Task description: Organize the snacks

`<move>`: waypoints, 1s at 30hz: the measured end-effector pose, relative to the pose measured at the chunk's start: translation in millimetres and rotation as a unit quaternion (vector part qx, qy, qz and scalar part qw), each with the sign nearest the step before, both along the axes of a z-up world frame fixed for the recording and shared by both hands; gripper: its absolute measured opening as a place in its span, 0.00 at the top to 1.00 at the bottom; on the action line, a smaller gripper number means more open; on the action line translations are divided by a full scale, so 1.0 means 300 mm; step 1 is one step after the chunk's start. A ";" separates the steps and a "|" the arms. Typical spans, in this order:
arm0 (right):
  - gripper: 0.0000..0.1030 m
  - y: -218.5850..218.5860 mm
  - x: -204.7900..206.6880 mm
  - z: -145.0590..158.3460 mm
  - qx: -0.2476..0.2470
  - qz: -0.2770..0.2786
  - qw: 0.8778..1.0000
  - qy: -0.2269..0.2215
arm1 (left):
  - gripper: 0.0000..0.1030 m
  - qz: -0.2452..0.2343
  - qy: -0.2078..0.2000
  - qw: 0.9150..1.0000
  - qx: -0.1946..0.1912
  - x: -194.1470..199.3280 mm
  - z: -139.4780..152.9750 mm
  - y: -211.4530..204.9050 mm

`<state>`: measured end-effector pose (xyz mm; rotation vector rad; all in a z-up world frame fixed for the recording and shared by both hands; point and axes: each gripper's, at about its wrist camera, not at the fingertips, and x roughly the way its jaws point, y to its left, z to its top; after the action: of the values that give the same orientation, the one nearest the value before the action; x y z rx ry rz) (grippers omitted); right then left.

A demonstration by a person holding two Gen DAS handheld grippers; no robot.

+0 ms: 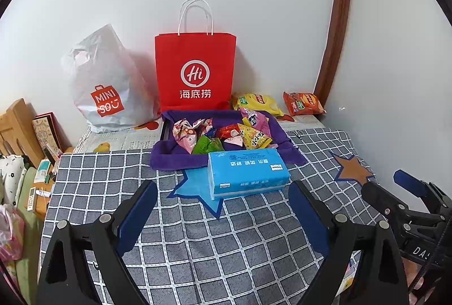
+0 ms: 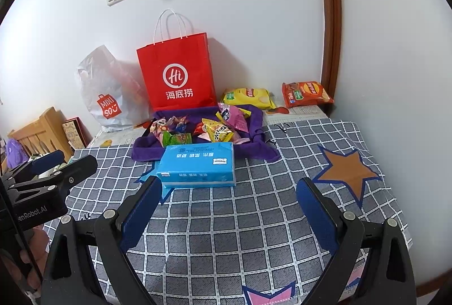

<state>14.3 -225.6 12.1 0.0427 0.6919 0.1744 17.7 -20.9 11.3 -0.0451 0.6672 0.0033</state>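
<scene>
A tray lined with purple cloth (image 1: 166,158) (image 2: 147,152) holds several small snack packets (image 1: 226,135) (image 2: 214,129). A yellow chip bag (image 1: 258,103) (image 2: 248,97) and an orange chip bag (image 1: 303,103) (image 2: 306,93) lie behind it by the wall. A blue tissue pack (image 1: 247,172) (image 2: 197,165) lies in front of the tray. My left gripper (image 1: 223,189) is open and empty, just short of the tissue pack. My right gripper (image 2: 228,186) is open and empty, near the pack's front edge. The right gripper shows in the left wrist view (image 1: 395,186), the left one in the right wrist view (image 2: 67,160).
A red paper bag (image 1: 195,70) (image 2: 176,73) and a grey Miniso plastic bag (image 1: 107,90) (image 2: 104,90) stand against the wall. The checked cloth (image 1: 226,234) (image 2: 240,234) covers the table. A wooden rack (image 1: 17,127) and clutter sit left. A wall stands at right.
</scene>
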 end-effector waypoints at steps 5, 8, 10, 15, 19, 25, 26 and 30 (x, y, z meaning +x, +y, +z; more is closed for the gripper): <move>0.08 0.000 0.001 0.000 0.000 0.001 1.000 0.000 | 0.09 0.001 -0.001 1.000 -0.001 -0.002 0.003 -0.002; 0.08 0.001 0.000 0.000 0.000 0.001 1.000 0.000 | 0.09 0.001 -0.001 1.000 -0.001 -0.002 0.004 0.000; 0.08 -0.001 0.001 0.001 0.000 0.001 1.000 0.000 | 0.09 0.001 -0.001 1.000 -0.002 -0.005 0.003 -0.002; 0.08 -0.001 0.000 0.004 0.000 0.001 1.000 -0.002 | 0.09 0.002 -0.002 1.000 -0.004 -0.006 0.006 -0.007; 0.08 -0.003 -0.003 0.007 -0.001 0.001 1.000 -0.003 | 0.09 0.004 -0.005 1.000 -0.007 -0.012 0.007 -0.011; 0.08 -0.001 -0.006 0.007 -0.004 0.002 1.000 -0.003 | 0.09 0.006 -0.004 1.000 -0.010 -0.015 0.007 -0.008; 0.08 0.000 -0.006 0.007 -0.003 0.002 1.000 -0.003 | 0.09 0.007 -0.003 1.000 -0.010 -0.015 0.008 -0.008; 0.08 0.000 -0.006 0.008 -0.004 0.003 1.000 -0.004 | 0.09 0.006 -0.004 1.000 -0.010 -0.014 0.007 -0.008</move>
<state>12.3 -225.6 14.6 0.0325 0.6854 0.1776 13.7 -23.3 13.3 -0.0695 0.6591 0.0083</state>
